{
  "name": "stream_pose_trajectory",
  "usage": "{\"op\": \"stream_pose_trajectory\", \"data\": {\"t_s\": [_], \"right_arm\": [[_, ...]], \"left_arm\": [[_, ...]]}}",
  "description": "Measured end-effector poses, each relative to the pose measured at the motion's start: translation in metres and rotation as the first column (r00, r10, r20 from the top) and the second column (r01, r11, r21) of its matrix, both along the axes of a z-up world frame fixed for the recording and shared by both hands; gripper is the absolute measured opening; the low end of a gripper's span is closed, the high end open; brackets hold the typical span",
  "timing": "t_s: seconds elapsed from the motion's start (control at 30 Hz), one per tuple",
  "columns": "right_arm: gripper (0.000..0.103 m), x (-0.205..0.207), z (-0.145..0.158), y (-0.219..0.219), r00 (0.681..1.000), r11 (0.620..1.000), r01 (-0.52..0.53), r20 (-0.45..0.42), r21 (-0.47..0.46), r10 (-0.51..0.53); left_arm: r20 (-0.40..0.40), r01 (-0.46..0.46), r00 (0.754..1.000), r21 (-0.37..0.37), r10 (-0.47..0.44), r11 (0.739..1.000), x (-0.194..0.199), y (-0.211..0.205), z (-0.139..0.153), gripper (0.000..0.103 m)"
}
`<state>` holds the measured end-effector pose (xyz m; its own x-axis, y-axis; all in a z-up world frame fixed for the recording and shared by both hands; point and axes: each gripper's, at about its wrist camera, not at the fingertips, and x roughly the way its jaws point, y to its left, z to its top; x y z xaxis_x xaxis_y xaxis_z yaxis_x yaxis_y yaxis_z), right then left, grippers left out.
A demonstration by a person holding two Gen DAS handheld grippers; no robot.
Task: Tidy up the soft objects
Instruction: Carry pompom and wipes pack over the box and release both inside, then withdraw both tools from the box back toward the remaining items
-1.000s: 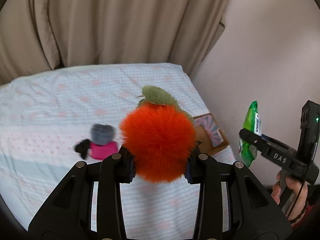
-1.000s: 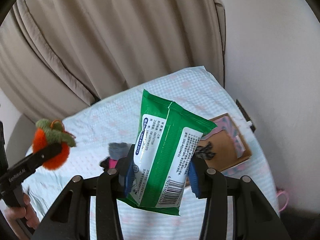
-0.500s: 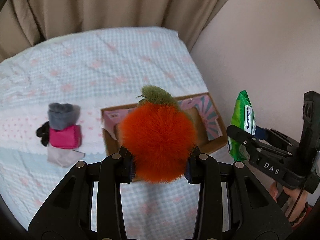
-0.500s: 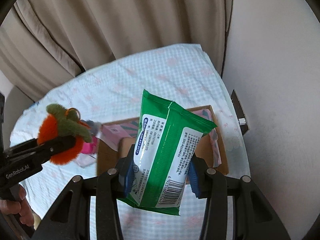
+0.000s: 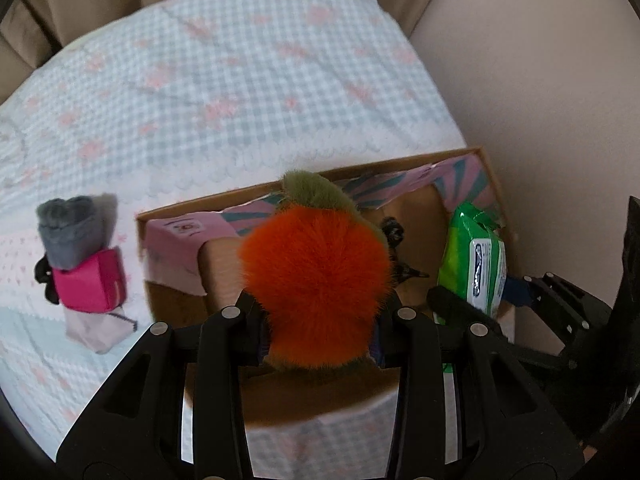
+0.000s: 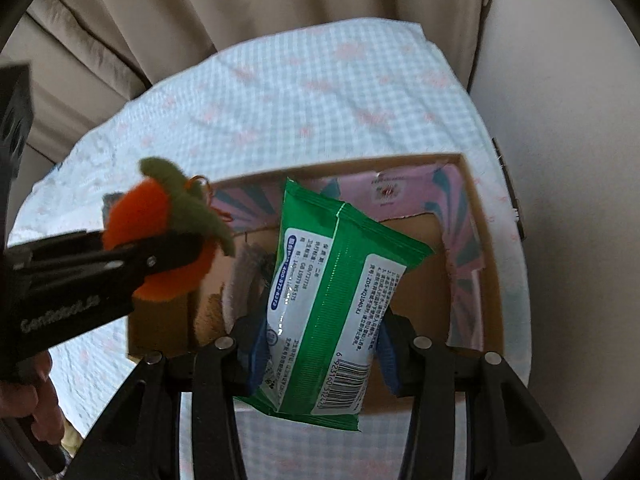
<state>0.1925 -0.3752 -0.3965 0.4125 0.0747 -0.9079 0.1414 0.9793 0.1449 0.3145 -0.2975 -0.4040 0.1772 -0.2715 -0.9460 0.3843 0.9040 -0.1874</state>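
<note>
My left gripper (image 5: 316,316) is shut on a fluffy orange plush fruit (image 5: 316,280) with a green leaf top, held over the open cardboard box (image 5: 490,184). The plush also shows in the right wrist view (image 6: 160,232), over the box's left part. My right gripper (image 6: 316,344) is shut on a green pack of wet wipes (image 6: 332,292), held upright over the middle of the box (image 6: 476,208). The pack also shows in the left wrist view (image 5: 474,264), over the box's right end. A small dark item (image 5: 394,234) lies inside the box.
The box sits on a bed with a light checked sheet (image 5: 240,80) near its right edge, by the wall (image 5: 540,100). A grey rolled cloth (image 5: 70,230), a pink pouch (image 5: 90,282) and a pale cloth (image 5: 96,330) lie left of the box. Beige curtains (image 6: 200,12) hang behind the bed.
Both grippers have moved forward and down toward the bed, and now hold the plush and the wipes pack over the open box. Neither grip has changed.
</note>
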Motion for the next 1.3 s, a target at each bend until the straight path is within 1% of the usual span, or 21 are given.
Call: {"op": "stream_pose_trajectory", "data": {"t_s": [0.1,0.17,0.2,0.23,0.27,0.3,0.33,0.37,0.4,0.63,0.77,0.87,0.97,1.1,1.23,1.27,1.3], "right_arm": [[0.042,0.003,-0.009,-0.001,1.0,1.0,-0.01,-0.014,0.009,0.01],[0.042,0.006,-0.014,-0.001,1.0,1.0,-0.023,-0.021,0.004,0.023],[0.042,0.008,-0.015,-0.001,0.999,1.0,-0.028,-0.023,0.0,0.028],[0.046,0.009,-0.017,-0.001,0.999,0.999,-0.036,-0.024,-0.003,0.036],[0.051,0.01,-0.019,-0.001,0.999,0.999,-0.041,-0.021,-0.005,0.041],[0.069,0.01,-0.02,-0.001,0.999,0.999,-0.044,-0.016,-0.004,0.044],[0.093,0.009,-0.021,-0.001,0.999,0.999,-0.049,-0.012,0.0,0.049],[0.101,0.009,-0.023,-0.001,0.999,0.999,-0.054,-0.008,0.007,0.054],[0.103,0.006,-0.023,-0.001,0.998,0.998,-0.057,-0.001,0.012,0.057],[0.103,-0.001,-0.026,-0.002,1.0,0.999,-0.03,-0.003,0.012,0.03],[0.103,-0.005,-0.015,-0.002,0.999,1.0,-0.027,0.024,0.003,0.027],[0.103,-0.01,-0.002,0.002,0.999,0.999,-0.028,0.043,-0.016,0.029],[0.103,-0.015,0.014,0.005,0.998,0.999,-0.03,0.063,-0.026,0.032],[0.103,-0.026,0.042,0.013,0.994,0.997,-0.037,0.1,-0.063,0.043],[0.103,-0.042,0.077,0.025,0.989,0.995,-0.037,0.141,-0.095,0.051],[0.103,-0.048,0.088,0.029,0.986,0.995,-0.038,0.156,-0.097,0.053],[0.103,-0.055,0.099,0.034,0.982,0.994,-0.036,0.18,-0.101,0.054]], "left_arm": [[-0.027,0.007,1.0,0.02,-0.006,1.0,0.007,-0.007,-0.013,0.033],[-0.039,0.009,0.999,0.023,-0.008,1.0,0.01,-0.009,-0.017,0.033],[-0.032,0.009,0.999,0.033,-0.008,0.999,0.011,-0.011,-0.019,0.038],[-0.015,0.012,1.0,0.055,-0.012,0.998,0.011,-0.013,-0.018,0.053],[-0.008,0.015,1.0,0.062,-0.014,0.998,0.012,-0.015,-0.016,0.065],[0.006,0.016,1.0,0.073,-0.016,0.997,0.013,-0.016,-0.013,0.093],[0.034,0.014,0.999,0.082,-0.017,0.997,0.013,-0.015,-0.009,0.103],[0.057,0.012,0.998,0.084,-0.017,0.996,0.013,-0.014,-0.006,0.103],[0.066,0.013,0.998,0.084,-0.019,0.996,0.014,-0.013,-0.004,0.103],[0.046,0.008,0.999,0.06,-0.01,0.998,0.017,-0.002,-0.002,0.103],[0.059,0.0,0.998,0.046,-0.003,0.999,0.01,0.002,0.007,0.103],[0.075,-0.003,0.997,0.035,0.0,0.999,0.003,0.007,0.019,0.103],[0.106,-0.003,0.994,0.025,0.0,1.0,-0.006,0.012,0.036,0.103],[0.16,-0.014,0.987,0.006,0.013,1.0,-0.024,0.026,0.067,0.103],[0.23,-0.037,0.972,-0.029,0.043,0.999,-0.049,0.049,0.108,0.103],[0.243,-0.04,0.969,-0.036,0.048,0.999,-0.053,0.053,0.116,0.103],[0.269,-0.048,0.961,-0.046,0.059,0.998,-0.063,0.062,0.13,0.103]]}}
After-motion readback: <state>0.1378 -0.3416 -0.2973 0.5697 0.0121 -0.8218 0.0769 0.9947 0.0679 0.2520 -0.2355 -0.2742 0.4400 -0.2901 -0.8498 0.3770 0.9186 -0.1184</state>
